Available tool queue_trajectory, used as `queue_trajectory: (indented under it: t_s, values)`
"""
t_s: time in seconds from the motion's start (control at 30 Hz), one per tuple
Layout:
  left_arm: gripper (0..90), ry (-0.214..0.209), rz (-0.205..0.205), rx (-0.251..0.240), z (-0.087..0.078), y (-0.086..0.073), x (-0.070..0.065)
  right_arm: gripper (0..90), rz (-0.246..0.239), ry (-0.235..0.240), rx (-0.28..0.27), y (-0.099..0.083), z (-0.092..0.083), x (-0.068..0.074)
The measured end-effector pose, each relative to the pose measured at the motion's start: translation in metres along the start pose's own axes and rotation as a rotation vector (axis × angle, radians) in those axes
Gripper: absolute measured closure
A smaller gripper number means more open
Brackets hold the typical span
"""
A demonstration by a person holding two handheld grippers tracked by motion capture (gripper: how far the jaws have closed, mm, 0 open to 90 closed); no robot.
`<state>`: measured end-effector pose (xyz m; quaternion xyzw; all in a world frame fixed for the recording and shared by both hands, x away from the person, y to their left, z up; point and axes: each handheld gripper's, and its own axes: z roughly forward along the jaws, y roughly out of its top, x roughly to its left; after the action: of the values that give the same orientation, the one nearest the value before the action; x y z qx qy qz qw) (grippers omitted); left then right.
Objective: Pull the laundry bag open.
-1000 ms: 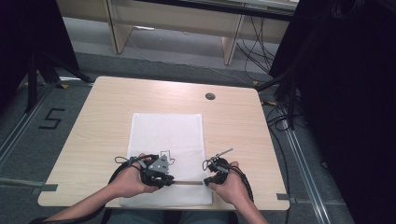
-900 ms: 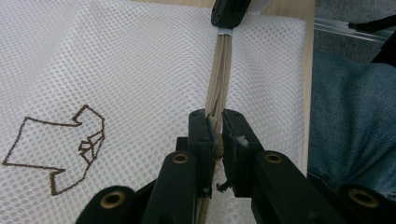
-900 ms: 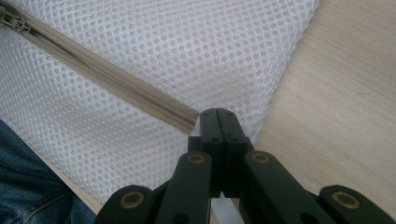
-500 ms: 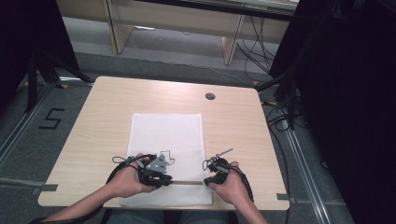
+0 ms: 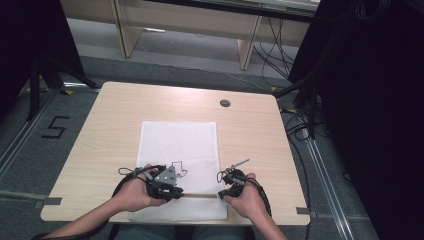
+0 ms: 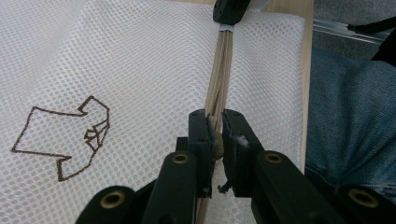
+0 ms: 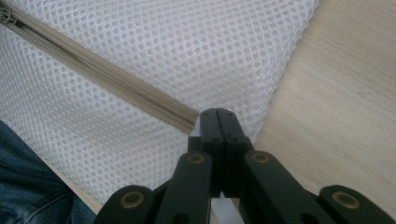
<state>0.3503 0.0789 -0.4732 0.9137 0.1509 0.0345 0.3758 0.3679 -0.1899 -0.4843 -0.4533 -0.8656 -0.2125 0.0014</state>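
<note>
A white mesh laundry bag point(image 5: 179, 165) lies flat on the table point(image 5: 250, 135), near the person's edge. The left gripper point(image 6: 215, 135) pinches the zipper point(image 6: 219, 74); the right gripper point(image 7: 218, 122) clamps the mesh at its end. It looks light, limp and snag-prone.

High view overhead; 2 gripper views close, sharing mesh bag point(image 5: 179, 165).
</note>
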Motion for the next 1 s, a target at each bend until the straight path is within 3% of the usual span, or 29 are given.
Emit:
queue_trajectory:
  t_s: [0.37,0.43,0.5,0.53,0.57,0.8,1.0]
  values:
    - [81.8,0.005,-0.001,0.007,-0.0041,-0.0029,0.0016,90.0,0.000,0.000,0.009,0.0003,-0.0008,-0.0003]
    - [81.9,-0.001,-0.018,-0.005,-0.0038,-0.0039,0.0011,90.0,0.000,0.000,0.009,0.0004,-0.0008,-0.0004]
    - [81.9,-0.001,-0.006,0.001,-0.0055,-0.0045,0.0022,90.0,0.002,0.001,0.009,0.0003,-0.0007,-0.0004]
    - [81.8,0.006,0.020,0.008,-0.0059,-0.0045,0.0029,90.0,0.001,0.001,0.009,0.0003,-0.0008,-0.0004]
    - [81.8,0.002,-0.005,0.006,-0.0060,-0.0049,0.0021,90.0,0.002,0.001,0.009,0.0004,-0.0008,-0.0005]
    - [81.9,0.000,-0.005,-0.001,-0.0067,-0.0058,0.0026,90.0,0.018,0.004,0.014,0.0003,-0.0008,0.0004]
    - [81.8,-0.002,-0.012,-0.001,-0.0081,-0.0065,0.0030,90.0,0.002,0.001,0.011,0.0005,-0.0008,-0.0006]
